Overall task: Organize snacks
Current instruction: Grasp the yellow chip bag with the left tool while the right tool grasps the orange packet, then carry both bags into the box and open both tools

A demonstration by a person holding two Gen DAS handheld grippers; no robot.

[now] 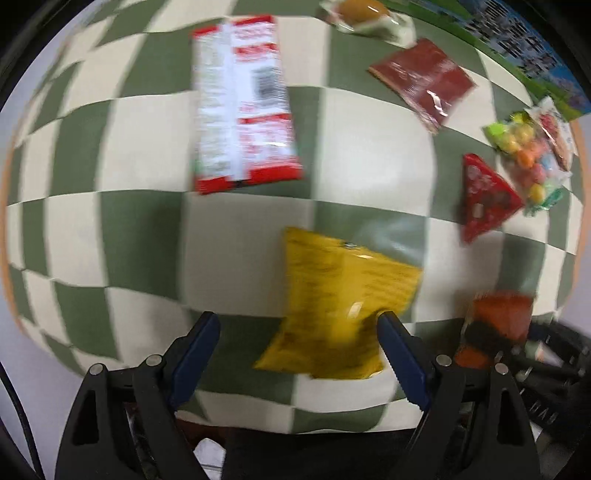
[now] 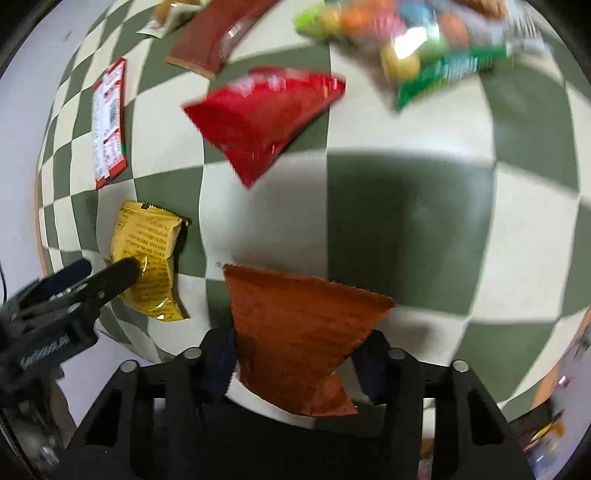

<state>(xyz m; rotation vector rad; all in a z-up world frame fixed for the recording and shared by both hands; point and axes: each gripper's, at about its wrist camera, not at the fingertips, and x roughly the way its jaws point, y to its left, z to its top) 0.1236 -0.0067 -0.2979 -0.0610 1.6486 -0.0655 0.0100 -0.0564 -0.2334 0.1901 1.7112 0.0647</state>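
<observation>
Plainly the sorting has barely begun: the snacks lie scattered over the checkered surface point(image 1: 147, 229), with no tidy group or row to be seen.

The left tool point(image 1: 297, 325) points down with its jaws apart, straddling the near end of the yellow packet point(image 1: 343, 295); one blue finger sits at the packet's edge, the other is off to the side on bare cloth, so nothing is clamped there yet. The right tool point(image 2: 295, 343) has its jaws drawn in on the lower corner of the orange packet point(image 2: 295, 325), and both pads appear to press its sides; whether the packet is lifted or lies flat I cannot tell.

Beyond these two lie a long red and white packet point(image 1: 243, 107), a dark red flat packet point(image 1: 424, 81), a bright red triangular packet point(image 2: 266, 118), a bag of coloured sweets point(image 2: 406, 37) and, at the far edge, a clear wrapper with something brown inside point(image 1: 365, 14). They are spread apart, apart from the sweets bag, which lies just beside the red triangle.

I judge that the orange and yellow packets are the first pair in hand, and nearly everything is left to do.
</observation>
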